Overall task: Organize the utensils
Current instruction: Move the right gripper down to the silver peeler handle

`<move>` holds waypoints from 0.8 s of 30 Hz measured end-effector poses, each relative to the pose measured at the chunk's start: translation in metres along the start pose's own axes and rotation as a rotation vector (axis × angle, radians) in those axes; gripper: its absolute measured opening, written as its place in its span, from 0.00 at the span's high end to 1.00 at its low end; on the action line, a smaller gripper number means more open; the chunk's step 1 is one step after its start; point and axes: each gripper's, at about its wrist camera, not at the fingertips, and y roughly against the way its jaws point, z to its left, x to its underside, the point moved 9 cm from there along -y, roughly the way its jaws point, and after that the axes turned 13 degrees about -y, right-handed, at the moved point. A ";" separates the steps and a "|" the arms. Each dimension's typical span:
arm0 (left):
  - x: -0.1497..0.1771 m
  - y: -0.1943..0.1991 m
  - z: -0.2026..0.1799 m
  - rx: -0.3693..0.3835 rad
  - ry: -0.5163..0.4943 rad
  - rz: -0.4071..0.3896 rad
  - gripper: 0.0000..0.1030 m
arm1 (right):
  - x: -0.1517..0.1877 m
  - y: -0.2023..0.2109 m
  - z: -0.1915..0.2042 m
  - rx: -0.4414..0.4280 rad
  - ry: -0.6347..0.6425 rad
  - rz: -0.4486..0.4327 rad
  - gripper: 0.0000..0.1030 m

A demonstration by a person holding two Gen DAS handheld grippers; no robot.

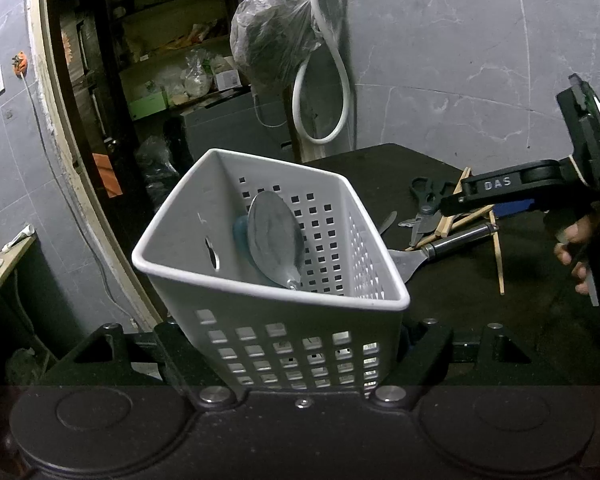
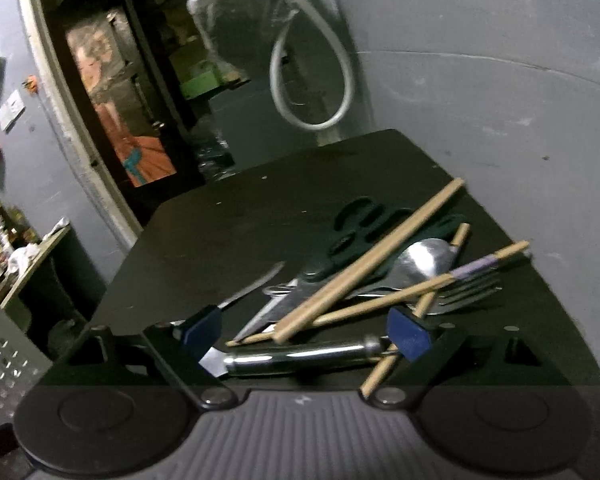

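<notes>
My left gripper [image 1: 296,344] is shut on a white perforated basket [image 1: 172,236], its fingers pressed to the two lower side walls. A large metal spoon [image 1: 274,236] leans inside, with a blue item [image 1: 240,236] behind it. My right gripper [image 2: 305,332] is open, low over a utensil pile on the black table [image 2: 260,208]. A metal-handled spatula [image 2: 300,356] lies crosswise between its blue pads [image 2: 408,338], and neither pad presses on it. The pile holds wooden chopsticks [image 2: 364,268], a spoon [image 2: 428,258], a fork [image 2: 472,288], dark scissors [image 2: 364,220] and a thin knife [image 2: 256,284].
The spatula [image 1: 460,238] reaches just behind the basket's right corner, under the right gripper's finger [image 1: 496,186] and a person's hand [image 1: 576,248]. A white hose [image 1: 320,92] and a plastic bag [image 1: 272,36] hang on the grey wall. A dark doorway [image 1: 100,80] is at the left.
</notes>
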 end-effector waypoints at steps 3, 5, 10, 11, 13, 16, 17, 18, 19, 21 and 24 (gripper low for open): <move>-0.001 -0.001 -0.001 0.003 -0.003 -0.001 0.22 | 0.003 -0.007 0.010 -0.028 0.017 0.016 0.09; -0.001 -0.001 -0.001 0.005 -0.006 -0.002 0.22 | 0.005 -0.012 0.016 -0.051 0.019 0.029 0.09; 0.000 -0.001 0.000 0.013 -0.012 -0.005 0.22 | 0.017 -0.022 0.034 -0.095 0.050 0.087 0.10; 0.000 -0.001 0.001 0.015 -0.013 -0.006 0.22 | 0.019 -0.023 0.035 -0.089 0.055 0.096 0.10; 0.001 -0.001 0.001 0.018 -0.014 -0.010 0.22 | 0.022 -0.021 0.036 -0.086 0.046 0.111 0.10; 0.001 -0.002 0.002 0.022 -0.016 -0.014 0.22 | 0.025 -0.016 0.034 -0.073 0.028 0.123 0.10; 0.001 -0.003 0.002 0.023 -0.017 -0.016 0.22 | 0.027 -0.013 0.033 -0.070 0.021 0.126 0.10; 0.001 -0.003 0.002 0.024 -0.018 -0.018 0.22 | 0.028 -0.009 0.033 -0.069 0.016 0.130 0.10; 0.002 -0.003 0.002 0.025 -0.018 -0.020 0.22 | 0.029 -0.007 0.032 -0.067 0.015 0.132 0.10; 0.002 -0.003 0.001 0.027 -0.020 -0.024 0.22 | 0.031 -0.001 0.031 -0.056 0.021 0.139 0.10; 0.003 -0.003 0.002 0.031 -0.023 -0.030 0.22 | 0.037 0.007 0.030 -0.045 0.027 0.163 0.10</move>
